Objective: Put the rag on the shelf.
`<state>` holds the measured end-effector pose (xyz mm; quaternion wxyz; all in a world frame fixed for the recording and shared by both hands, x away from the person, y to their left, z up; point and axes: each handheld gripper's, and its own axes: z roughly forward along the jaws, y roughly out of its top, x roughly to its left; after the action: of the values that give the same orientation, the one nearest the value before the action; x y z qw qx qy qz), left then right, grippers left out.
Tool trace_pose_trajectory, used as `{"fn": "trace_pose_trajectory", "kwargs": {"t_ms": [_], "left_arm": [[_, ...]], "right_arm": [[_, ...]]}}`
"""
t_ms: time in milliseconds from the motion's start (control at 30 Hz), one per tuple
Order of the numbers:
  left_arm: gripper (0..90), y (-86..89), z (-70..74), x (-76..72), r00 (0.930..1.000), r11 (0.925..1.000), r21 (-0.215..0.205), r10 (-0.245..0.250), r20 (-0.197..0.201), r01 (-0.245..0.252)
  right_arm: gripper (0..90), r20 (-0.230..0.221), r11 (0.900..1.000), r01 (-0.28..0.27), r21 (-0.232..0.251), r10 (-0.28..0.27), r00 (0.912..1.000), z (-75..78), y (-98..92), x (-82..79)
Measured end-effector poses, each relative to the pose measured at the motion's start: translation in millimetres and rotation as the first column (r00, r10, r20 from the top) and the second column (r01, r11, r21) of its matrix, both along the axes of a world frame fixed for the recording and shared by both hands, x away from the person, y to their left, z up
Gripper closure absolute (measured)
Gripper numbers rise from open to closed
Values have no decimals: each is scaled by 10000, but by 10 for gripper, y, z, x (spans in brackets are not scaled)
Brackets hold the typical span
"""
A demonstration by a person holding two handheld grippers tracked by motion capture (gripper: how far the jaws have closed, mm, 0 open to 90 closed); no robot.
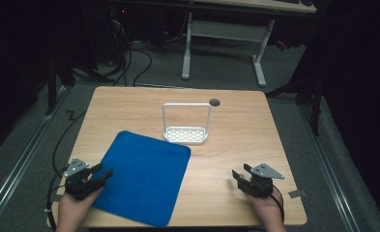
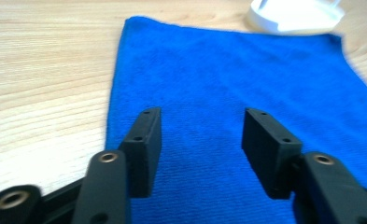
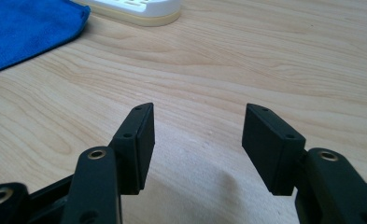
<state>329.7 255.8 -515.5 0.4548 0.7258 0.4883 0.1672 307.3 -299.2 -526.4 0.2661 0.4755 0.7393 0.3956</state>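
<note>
cloth [image 1: 141, 176]: was plain bright blue | rack [image 1: 186, 134]: was white, base dotted with holes | counter [image 1: 255, 125]: was light wood grain | left gripper [image 1: 103, 172], right gripper [image 1: 239, 175]: were black, grey plates

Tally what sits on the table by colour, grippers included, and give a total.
Blue: 1, the cloth
White: 1, the rack
Black: 2, the left gripper and the right gripper, both open and holding nothing
Total: 4
</note>
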Motion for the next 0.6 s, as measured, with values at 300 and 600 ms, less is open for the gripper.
{"fn": "trace_pose_trajectory", "kwargs": {"t_ms": [300,600], "left_arm": [[562,-78,-64,82,9987,9985,410,-337,-384,353],[797,-96,-50,60,9953,9906,1188,-586,-765,674]], "right_arm": [[517,149,10000,-29,60,28,9999,31,21,-15],[677,-18,9952,-817,541,819,9966,72,195,10]]}}
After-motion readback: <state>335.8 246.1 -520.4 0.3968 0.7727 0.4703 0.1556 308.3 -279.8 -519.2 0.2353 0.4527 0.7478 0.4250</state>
